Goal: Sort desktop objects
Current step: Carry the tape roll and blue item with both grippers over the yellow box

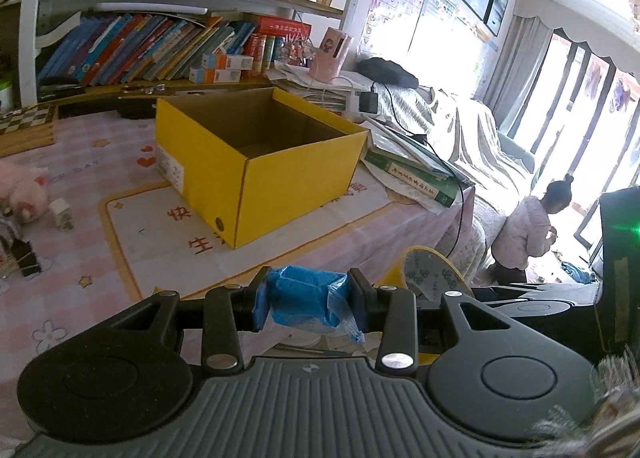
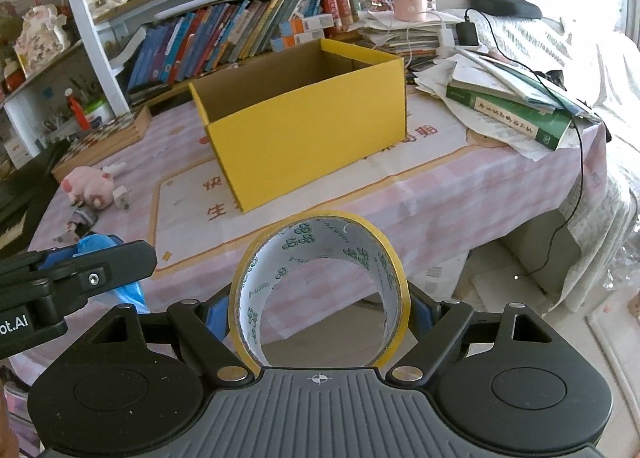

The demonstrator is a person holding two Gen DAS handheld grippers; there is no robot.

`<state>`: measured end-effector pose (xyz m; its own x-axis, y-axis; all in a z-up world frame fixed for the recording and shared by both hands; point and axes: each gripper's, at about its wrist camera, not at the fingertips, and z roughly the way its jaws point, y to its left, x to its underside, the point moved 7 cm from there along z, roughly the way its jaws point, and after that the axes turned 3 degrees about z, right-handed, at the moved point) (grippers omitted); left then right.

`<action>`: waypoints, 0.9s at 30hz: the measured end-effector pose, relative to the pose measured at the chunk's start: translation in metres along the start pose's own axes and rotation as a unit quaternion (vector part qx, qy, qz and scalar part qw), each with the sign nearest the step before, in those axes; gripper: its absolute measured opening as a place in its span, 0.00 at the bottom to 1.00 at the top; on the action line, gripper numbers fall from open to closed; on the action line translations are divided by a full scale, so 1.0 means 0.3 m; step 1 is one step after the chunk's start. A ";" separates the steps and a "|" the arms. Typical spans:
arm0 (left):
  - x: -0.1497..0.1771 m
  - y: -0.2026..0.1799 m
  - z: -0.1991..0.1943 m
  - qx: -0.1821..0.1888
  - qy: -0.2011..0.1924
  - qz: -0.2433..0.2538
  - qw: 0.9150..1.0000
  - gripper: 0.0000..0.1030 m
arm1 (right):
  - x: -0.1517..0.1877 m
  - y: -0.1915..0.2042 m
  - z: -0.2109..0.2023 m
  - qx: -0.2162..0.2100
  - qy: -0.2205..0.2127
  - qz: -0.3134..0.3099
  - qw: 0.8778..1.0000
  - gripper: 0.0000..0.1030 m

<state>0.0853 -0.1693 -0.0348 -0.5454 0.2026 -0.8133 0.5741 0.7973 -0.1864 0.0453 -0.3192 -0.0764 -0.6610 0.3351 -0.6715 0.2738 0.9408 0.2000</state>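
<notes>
Box [image 2: 304, 113], yellow and open-topped, stands mid-bench, ahead of both grippers. Left gripper [image 1: 308, 300] has its jaws clamped on a blue plastic bundle [image 1: 302, 298]; right gripper [image 2: 320, 314] pinches a tape roll [image 2: 320, 290] across its width, hole facing forward. Both loads hang over the bench's near edge, about equally near the box.

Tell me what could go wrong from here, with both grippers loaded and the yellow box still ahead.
1. The left gripper pinches a soft blue plastic bag roll; a loose tail hangs below and could snag the yellow box rim.
2. The right gripper grips the tape roll only by its edges, so it may twist out.
3. The two grippers are close together, so they could collide above the box.
</notes>
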 end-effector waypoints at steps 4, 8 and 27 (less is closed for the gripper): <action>-0.023 -0.018 0.037 0.000 0.002 0.002 1.000 0.35 | -0.028 -0.023 0.022 -0.002 0.002 0.000 1.000 0.82; -0.044 -0.028 0.070 -0.003 0.002 0.002 1.000 0.35 | -0.057 -0.046 0.044 -0.007 0.003 -0.002 1.000 0.82; -0.139 -0.077 0.219 -0.028 -0.004 -0.009 1.000 0.35 | -0.182 -0.118 0.155 -0.036 0.019 -0.032 0.999 0.82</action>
<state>0.1348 -0.2336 -0.0326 -0.5502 0.1830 -0.8147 0.5291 0.8312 -0.1706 0.1042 -0.3733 -0.0799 -0.7013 0.2755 -0.6574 0.1814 0.9609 0.2092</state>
